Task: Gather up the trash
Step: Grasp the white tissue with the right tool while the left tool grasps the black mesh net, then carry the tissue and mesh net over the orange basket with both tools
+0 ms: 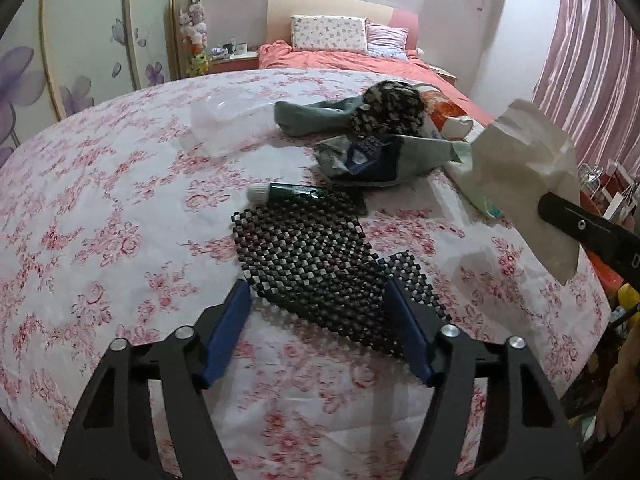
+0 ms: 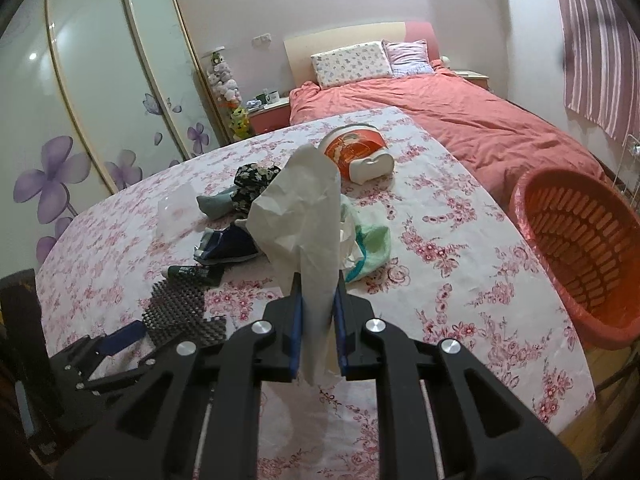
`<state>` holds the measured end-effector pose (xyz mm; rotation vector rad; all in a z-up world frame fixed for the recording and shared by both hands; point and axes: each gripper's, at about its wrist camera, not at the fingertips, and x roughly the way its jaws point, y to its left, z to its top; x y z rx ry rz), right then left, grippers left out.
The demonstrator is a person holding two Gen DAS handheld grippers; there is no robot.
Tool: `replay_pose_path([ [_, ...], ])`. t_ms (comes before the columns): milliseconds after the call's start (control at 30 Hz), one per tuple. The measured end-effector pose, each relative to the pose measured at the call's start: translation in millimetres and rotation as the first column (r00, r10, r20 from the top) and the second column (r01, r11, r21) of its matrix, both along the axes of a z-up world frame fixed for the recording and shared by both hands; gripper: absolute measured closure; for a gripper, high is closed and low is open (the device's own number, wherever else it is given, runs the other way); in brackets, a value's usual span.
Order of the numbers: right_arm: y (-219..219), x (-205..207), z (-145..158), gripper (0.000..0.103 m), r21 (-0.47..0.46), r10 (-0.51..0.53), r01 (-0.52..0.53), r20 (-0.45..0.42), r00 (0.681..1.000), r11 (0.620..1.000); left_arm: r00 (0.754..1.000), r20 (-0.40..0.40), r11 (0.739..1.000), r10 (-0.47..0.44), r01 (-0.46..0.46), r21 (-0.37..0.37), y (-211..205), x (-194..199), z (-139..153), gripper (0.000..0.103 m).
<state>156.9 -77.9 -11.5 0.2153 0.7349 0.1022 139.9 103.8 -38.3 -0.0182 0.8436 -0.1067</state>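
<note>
My right gripper is shut on a crumpled white tissue and holds it up above the flowered table. In the left wrist view the same tissue hangs at the right, pinched by a black finger. My left gripper is open and low over the table, its blue pads astride the near end of a black beaded mat. A dark green tube with a white cap lies just beyond the mat. Further back lie a blue and white wrapper and a tipped red noodle cup.
A red slatted basket with a pink liner stands at the table's right edge. Grey socks, a dark flowered cloth, a clear plastic box and a green wrapper lie mid-table. A bed with a red cover is behind.
</note>
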Motion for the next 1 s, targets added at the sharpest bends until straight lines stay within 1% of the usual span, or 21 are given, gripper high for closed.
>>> replay_pose_path([
  [33,-0.7,-0.5,-0.7,0.089,0.002,-0.001,0.001,-0.002,1.0,1.0,1.0,0.006,1.0,-0.001,0.0,0.013,-4.9,-0.5,-0.5,0.041],
  [67,-1.5,-1.2,-1.5,0.089,0.002,-0.002,0.002,-0.003,1.0,1.0,1.0,0.01,1.0,0.0,0.0,0.014,-7.3,-0.8,-0.4,0.045],
  [100,-2.2,-1.6,-1.9,0.089,0.003,-0.004,0.004,-0.003,1.0,1.0,1.0,0.012,1.0,0.001,-0.001,0.013,-8.9,-0.8,-0.1,0.047],
  [133,-3.0,-1.9,-1.9,0.089,0.004,-0.006,0.006,-0.004,1.0,1.0,1.0,0.018,1.0,0.007,-0.007,0.014,-10.5,-0.2,0.1,0.052],
  [167,-5.1,-2.5,-2.4,0.089,0.006,-0.01,0.01,-0.006,1.0,1.0,1.0,0.021,1.0,0.012,-0.013,0.019,-11.4,0.1,0.6,0.061],
  [200,-6.4,-3.1,-2.4,0.089,0.008,-0.013,0.013,-0.006,1.0,1.0,1.0,0.022,1.0,0.014,-0.015,0.02,-12.3,0.6,1.7,0.065],
  [233,-8.5,-3.8,-2.5,0.089,0.01,-0.017,0.018,-0.006,1.0,1.0,1.0,0.024,1.0,0.01,-0.01,0.008,-11.7,1.1,2.1,0.075],
  [267,-10.4,-4.0,-2.6,0.089,0.012,-0.021,0.021,-0.006,1.0,1.0,1.0,0.023,1.0,0.002,-0.002,-0.003,-12.0,0.8,2.5,0.083],
  [300,-12.7,-5.0,-2.3,0.089,0.015,-0.024,0.024,-0.005,1.0,1.0,1.0,0.022,1.0,-0.008,0.009,-0.016,-11.6,0.6,2.7,0.085],
  [433,-20.9,-7.5,1.2,0.089,0.023,-0.038,0.038,0.006,0.999,0.999,0.999,0.03,0.997,-0.042,0.043,-0.062,-8.9,-1.0,7.5,0.088],
  [533,-27.0,-10.5,6.1,0.089,0.028,-0.049,0.049,0.02,0.999,0.998,0.997,0.061,0.995,-0.054,0.059,-0.084,-7.0,-5.2,18.8,0.088],
  [800,-47.8,-22.9,21.7,0.089,0.044,-0.092,0.089,0.069,0.993,0.995,0.986,0.139,0.989,-0.091,0.106,-0.107,-16.6,-12.7,56.1,0.088],
  [1000,-68.6,-36.6,32.3,0.089,0.042,-0.147,0.143,0.104,0.984,0.989,0.975,0.184,0.98,-0.128,0.152,-0.125,-32.6,-12.7,75.4,0.088],
])
